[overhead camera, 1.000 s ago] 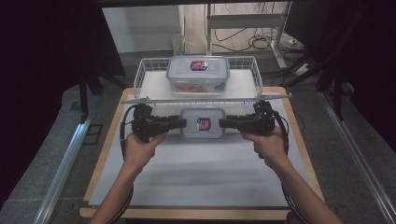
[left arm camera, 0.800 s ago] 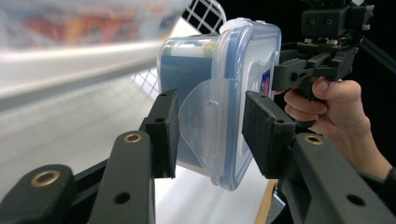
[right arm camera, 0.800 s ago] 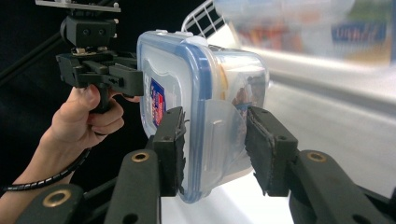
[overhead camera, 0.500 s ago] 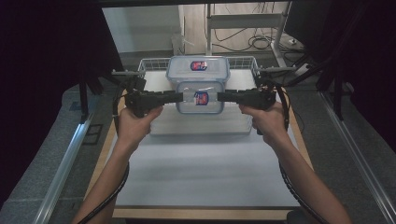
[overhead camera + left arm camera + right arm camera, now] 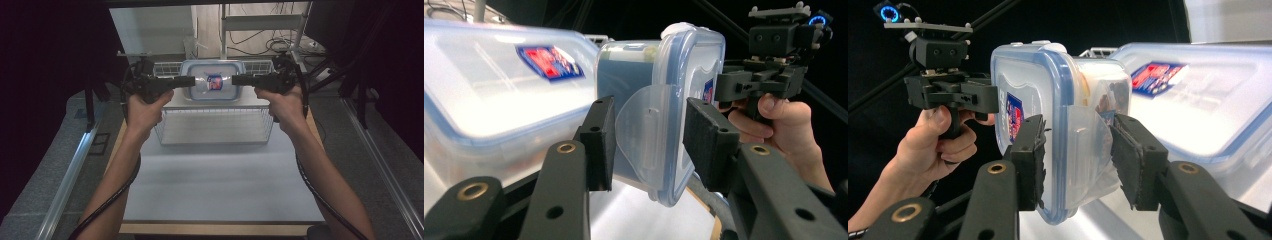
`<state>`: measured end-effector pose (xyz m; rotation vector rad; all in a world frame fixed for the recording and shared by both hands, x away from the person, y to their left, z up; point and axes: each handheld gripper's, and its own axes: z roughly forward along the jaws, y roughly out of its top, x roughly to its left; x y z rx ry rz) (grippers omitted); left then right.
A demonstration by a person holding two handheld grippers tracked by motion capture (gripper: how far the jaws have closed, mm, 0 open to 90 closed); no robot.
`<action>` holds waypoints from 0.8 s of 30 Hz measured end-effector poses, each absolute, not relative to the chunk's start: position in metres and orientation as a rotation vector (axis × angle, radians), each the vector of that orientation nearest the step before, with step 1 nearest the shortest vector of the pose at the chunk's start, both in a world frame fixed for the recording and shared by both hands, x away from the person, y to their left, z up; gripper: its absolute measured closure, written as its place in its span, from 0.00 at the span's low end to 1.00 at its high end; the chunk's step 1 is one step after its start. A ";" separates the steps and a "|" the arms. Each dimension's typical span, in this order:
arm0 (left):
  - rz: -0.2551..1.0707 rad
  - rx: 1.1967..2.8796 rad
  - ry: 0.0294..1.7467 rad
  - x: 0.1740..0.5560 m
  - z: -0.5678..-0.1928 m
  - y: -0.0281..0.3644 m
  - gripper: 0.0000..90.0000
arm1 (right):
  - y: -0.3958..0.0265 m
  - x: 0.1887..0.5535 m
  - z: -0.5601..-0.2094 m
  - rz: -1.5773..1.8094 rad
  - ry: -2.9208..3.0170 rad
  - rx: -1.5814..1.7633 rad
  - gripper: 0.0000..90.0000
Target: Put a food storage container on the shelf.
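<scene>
A small clear container with a blue-rimmed lid point(image 5: 214, 84) hangs in the air between my two grippers. The left gripper point(image 5: 192, 80) is shut on its left end and the right gripper point(image 5: 235, 79) on its right end. In the left gripper view the pads point(image 5: 601, 145) clamp the end by the latch flap of the small container point(image 5: 684, 75). The right gripper view shows the same grip on the small container point(image 5: 1033, 80). A larger lidded container point(image 5: 186, 70) lies just behind and below it, close in the gripper views point(image 5: 489, 85) point(image 5: 1198, 100).
A white wire basket point(image 5: 215, 127) stands at the back of the table and holds the larger container. A white mat point(image 5: 215, 175) covers the table in front of it. Dark stands and cables flank the table.
Both grippers have lifted the small container off the mat and carried it up and away, so it now hangs over the basket in front of the larger container.
</scene>
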<state>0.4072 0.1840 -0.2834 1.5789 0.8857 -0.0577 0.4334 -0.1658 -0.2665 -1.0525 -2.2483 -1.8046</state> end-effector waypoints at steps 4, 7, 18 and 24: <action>-0.058 1.563 0.891 0.419 -0.278 0.186 0.64 | -0.165 0.444 -0.262 -1.819 -2.227 -1.063 0.64; -0.063 1.548 0.899 0.428 -0.276 0.187 0.64 | -0.164 0.453 -0.260 -1.824 -2.215 -1.071 0.64; -0.088 1.502 0.959 0.452 -0.284 0.190 0.64 | -0.160 0.483 -0.267 -1.812 -2.136 -1.124 0.64; -0.106 1.491 0.978 0.458 -0.289 0.191 0.63 | -0.159 0.490 -0.271 -1.798 -2.123 -1.146 0.64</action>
